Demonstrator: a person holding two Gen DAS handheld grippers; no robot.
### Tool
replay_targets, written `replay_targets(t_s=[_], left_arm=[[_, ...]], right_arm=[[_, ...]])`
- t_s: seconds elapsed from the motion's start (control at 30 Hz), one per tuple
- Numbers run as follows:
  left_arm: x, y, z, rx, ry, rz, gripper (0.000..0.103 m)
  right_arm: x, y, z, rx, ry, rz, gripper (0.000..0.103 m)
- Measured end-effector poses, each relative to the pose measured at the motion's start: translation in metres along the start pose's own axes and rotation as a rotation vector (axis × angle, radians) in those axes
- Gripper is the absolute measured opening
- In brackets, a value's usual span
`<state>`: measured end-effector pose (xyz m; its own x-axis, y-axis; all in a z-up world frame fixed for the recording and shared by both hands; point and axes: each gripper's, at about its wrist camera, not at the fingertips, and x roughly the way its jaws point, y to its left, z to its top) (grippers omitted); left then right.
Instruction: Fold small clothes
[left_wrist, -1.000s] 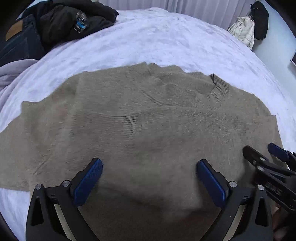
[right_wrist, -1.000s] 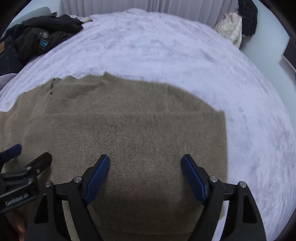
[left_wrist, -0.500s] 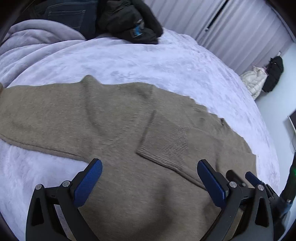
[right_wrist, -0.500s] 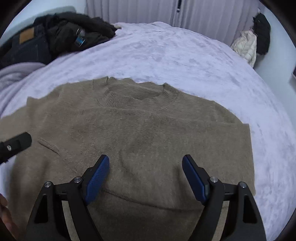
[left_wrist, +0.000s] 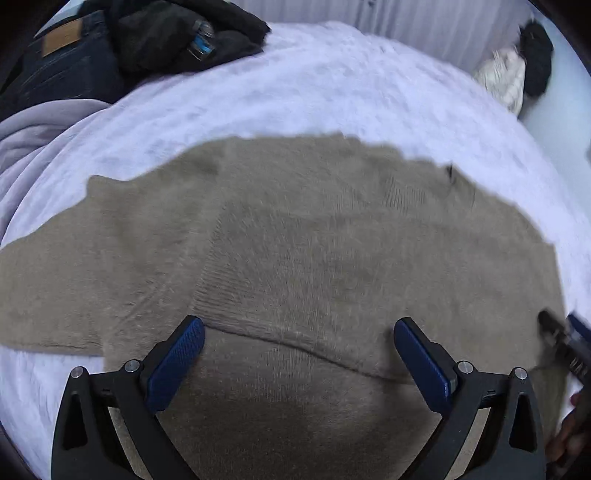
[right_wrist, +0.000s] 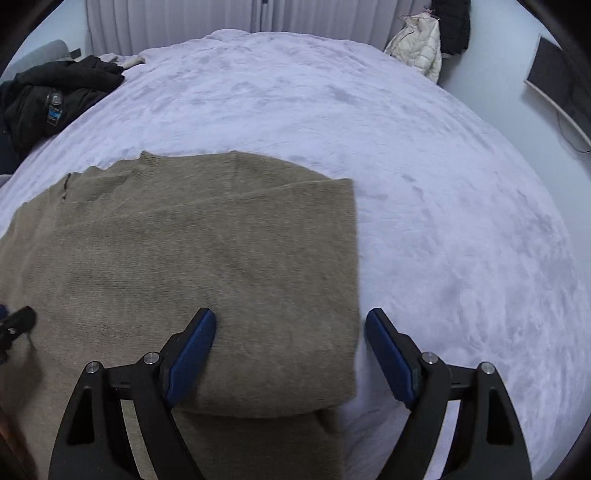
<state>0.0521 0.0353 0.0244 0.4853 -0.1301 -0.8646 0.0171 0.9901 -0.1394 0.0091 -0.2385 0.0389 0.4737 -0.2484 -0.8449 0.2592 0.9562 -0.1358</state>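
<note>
A tan knitted sweater (left_wrist: 295, 258) lay spread on the pale lilac bed (right_wrist: 424, 184), one sleeve folded across its body. The left hand-held gripper (left_wrist: 299, 354) hung over the sweater's middle, jaws wide apart and holding nothing. The right hand-held gripper (right_wrist: 290, 347) hovered above the sweater's folded right edge, jaws likewise spread and empty. Dark clothes (left_wrist: 155, 40) were heaped at the bed's far left corner.

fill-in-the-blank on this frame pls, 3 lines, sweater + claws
1. The olive-brown sweater lies on a pale ____ blanket.
2. Both the left claw and the right claw are ____.
3. The right claw's pads are coloured ____.

Missing words: lavender; open; blue
</note>
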Motion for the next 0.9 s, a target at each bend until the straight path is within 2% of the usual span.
replay_targets(t_s=[0.1,0.2,0.23,0.3,0.4,0.53,0.57,0.6,0.63,0.67,0.73,0.8,0.87,0.9], left_arm=[[-0.009,-0.007,0.010,-0.029,-0.018,-0.072,0.103],[0.000,-0.032,0.018,0.063,-0.032,-0.057,0.103],[0.010,-0.038,0.019,0.091,-0.015,-0.046,0.103],[0.040,-0.037,0.020,0.124,0.061,0.061,0.103],[0.037,-0.022,0.017,0.121,0.039,0.022,0.103],[0.008,0.008,0.008,0.126,-0.020,0.161,0.103],[0.000,0.017,0.005,0.093,-0.028,0.151,0.103],[-0.008,0.026,-0.001,0.049,-0.032,0.098,0.103],[-0.014,0.029,-0.007,0.022,-0.028,0.048,0.103],[-0.018,0.028,-0.016,0.016,-0.023,-0.002,0.103],[-0.022,0.012,-0.035,0.059,-0.011,-0.055,0.103],[-0.019,0.001,-0.055,0.095,0.015,-0.049,0.103],[-0.016,-0.003,-0.068,0.128,0.008,0.007,0.103],[-0.018,0.001,-0.076,0.150,-0.002,0.023,0.103]], right_arm=[[-0.006,0.006,-0.001,0.021,-0.046,0.009,0.086],[-0.011,0.028,0.002,-0.023,-0.101,0.021,0.086],[-0.012,0.037,0.003,-0.053,-0.109,0.029,0.086],[-0.008,0.054,0.005,-0.114,-0.099,0.043,0.086],[0.002,0.061,-0.003,-0.203,-0.053,0.047,0.086],[0.004,0.018,-0.002,-0.072,-0.031,0.042,0.087],[-0.001,0.009,-0.002,-0.041,-0.021,0.025,0.087],[-0.009,0.005,-0.004,-0.025,-0.026,0.004,0.087],[-0.023,0.005,-0.008,-0.018,-0.053,0.006,0.087],[-0.035,0.010,-0.014,-0.025,-0.083,0.043,0.087],[-0.054,0.034,-0.029,-0.091,-0.100,0.158,0.087],[-0.064,0.068,-0.053,-0.224,-0.077,0.234,0.087],[-0.061,0.096,-0.077,-0.350,-0.043,0.237,0.087],[-0.058,0.103,-0.089,-0.398,-0.041,0.208,0.087]])
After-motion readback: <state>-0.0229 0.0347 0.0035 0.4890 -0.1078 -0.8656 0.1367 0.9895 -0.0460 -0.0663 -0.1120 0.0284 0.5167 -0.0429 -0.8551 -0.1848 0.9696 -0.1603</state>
